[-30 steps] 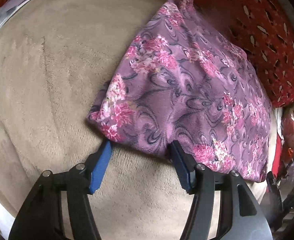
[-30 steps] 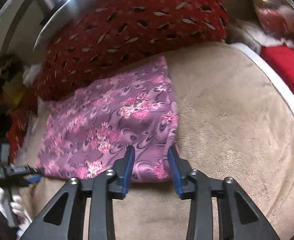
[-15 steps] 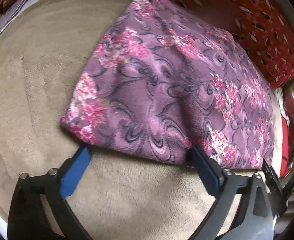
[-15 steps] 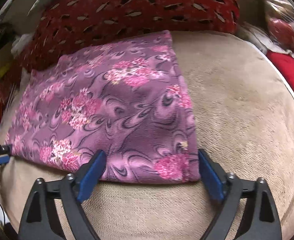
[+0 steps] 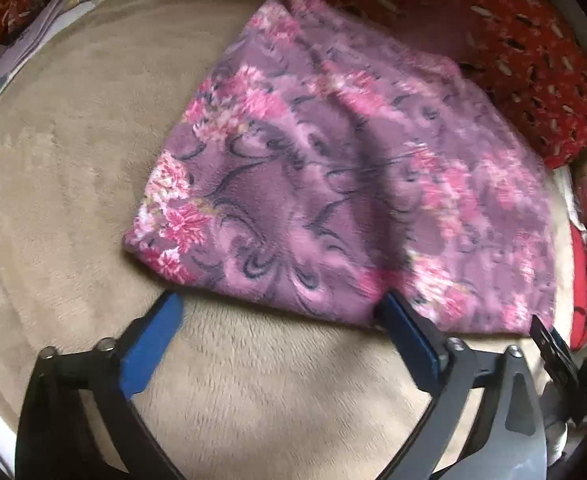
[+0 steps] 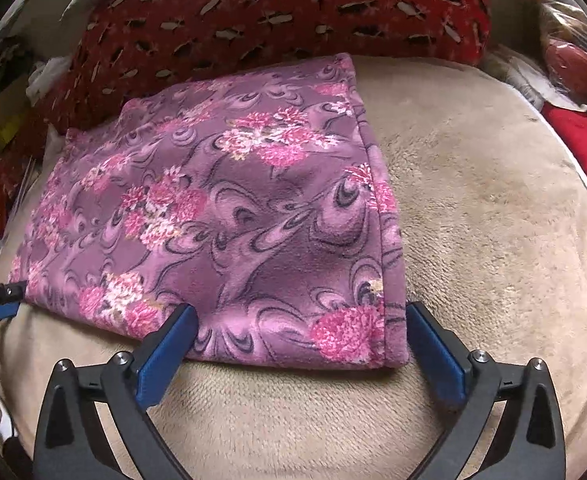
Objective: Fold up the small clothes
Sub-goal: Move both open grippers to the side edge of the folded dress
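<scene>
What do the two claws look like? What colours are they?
Both look alike. The left claw and the right claw each have two flat bright-blue finger pads on black plastic arms with triangle-shaped holes and small silver bolts. No cables or writing show on them up close.

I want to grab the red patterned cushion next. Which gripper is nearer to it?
Neither clearly. The left gripper and right gripper, both open, sit at the near edge of the purple floral cloth; the red patterned cushion lies beyond its far edge.
</scene>
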`<state>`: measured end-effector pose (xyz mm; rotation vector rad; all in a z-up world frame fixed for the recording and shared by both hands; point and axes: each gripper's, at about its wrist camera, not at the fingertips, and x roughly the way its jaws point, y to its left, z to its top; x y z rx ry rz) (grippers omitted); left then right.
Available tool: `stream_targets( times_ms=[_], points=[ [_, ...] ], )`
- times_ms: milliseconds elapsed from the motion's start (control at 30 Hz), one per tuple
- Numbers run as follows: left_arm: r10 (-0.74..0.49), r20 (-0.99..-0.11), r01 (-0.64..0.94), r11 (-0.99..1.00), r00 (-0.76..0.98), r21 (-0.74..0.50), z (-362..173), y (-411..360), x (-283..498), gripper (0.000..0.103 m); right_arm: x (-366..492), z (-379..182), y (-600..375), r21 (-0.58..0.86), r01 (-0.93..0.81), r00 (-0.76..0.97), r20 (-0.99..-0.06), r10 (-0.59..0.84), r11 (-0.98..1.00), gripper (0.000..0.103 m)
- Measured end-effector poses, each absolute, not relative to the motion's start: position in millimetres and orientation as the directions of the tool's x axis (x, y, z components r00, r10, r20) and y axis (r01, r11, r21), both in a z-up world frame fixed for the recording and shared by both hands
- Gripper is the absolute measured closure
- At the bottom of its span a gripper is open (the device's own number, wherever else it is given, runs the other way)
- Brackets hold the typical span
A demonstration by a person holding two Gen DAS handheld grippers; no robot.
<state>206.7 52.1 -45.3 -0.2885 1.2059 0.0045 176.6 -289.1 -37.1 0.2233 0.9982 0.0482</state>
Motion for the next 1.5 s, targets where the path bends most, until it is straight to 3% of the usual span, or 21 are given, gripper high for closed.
stream_targets(
  times_ms=[67, 233, 433, 567, 633, 733, 967, 1100, 1233, 1367, 1500],
  points=[
    [-0.191, -0.890, -0.131, 0.955, 0.414, -0.266, -26.3, 52.4, 203.8, 0.009, 173.6, -26.1, -294.3, 0.208, 0.103, 0.568, -0.815, 0.115, 0.973, 0.004],
    [-0.159, -0.855, -0.096, 0.967, 0.494, -0.235, 12.3, 47.8, 234.4, 0.009, 188.2, 12.0, -295.0, 0.226, 0.126, 0.678, -0.731, 0.082, 0.966, 0.004],
    [-0.093, -0.883, -0.137, 0.975, 0.460, -0.174, -3.2, 41.1, 298.0, 0.009, 233.7, 28.4, -277.9, 0.247, 0.087, 0.707, -0.698, 0.115, 0.965, 0.004],
    [-0.050, -0.923, -0.194, 0.972, 0.383, -0.133, -44.2, 50.5, 313.8, 0.009, 266.5, -3.5, -274.7, 0.230, 0.133, 0.648, -0.756, 0.091, 0.964, 0.004],
    [-0.028, -0.914, -0.190, 0.975, 0.404, -0.113, -54.2, 52.6, 312.7, 0.000, 280.1, -32.8, -275.4, 0.189, 0.159, 0.571, -0.819, 0.066, 0.969, 0.004],
    [-0.056, -0.905, -0.168, 0.976, 0.421, -0.138, -50.9, 56.7, 307.6, 0.001, 278.1, -28.1, -268.6, 0.152, 0.130, 0.604, -0.796, 0.043, 0.980, 0.001],
    [-0.068, -0.866, -0.138, 0.978, 0.495, -0.156, -13.6, 62.6, 331.8, 0.003, 306.3, 3.0, -304.7, 0.267, 0.185, 0.672, -0.737, 0.076, 0.946, 0.009],
    [-0.008, -0.887, -0.172, 0.980, 0.461, -0.098, -23.7, 64.7, 363.0, 0.003, 333.9, -4.1, -314.2, 0.240, 0.222, 0.628, -0.777, 0.050, 0.945, 0.026],
    [-0.034, -0.934, -0.253, 0.958, 0.355, -0.131, -59.0, 79.8, 385.5, 0.002, 352.5, -22.7, -323.5, 0.207, 0.286, 0.565, -0.825, 0.009, 0.936, 0.024],
    [-0.055, -0.932, -0.238, 0.960, 0.359, -0.148, -50.3, 84.1, 381.2, 0.004, 350.4, -18.3, -324.9, 0.202, 0.286, 0.566, -0.824, 0.005, 0.937, 0.024],
    [-0.109, -0.917, -0.195, 0.961, 0.384, -0.196, -31.3, 98.1, 359.1, 0.007, 322.6, 7.4, -314.9, 0.244, 0.187, 0.657, -0.751, 0.064, 0.952, 0.025]
  ],
)
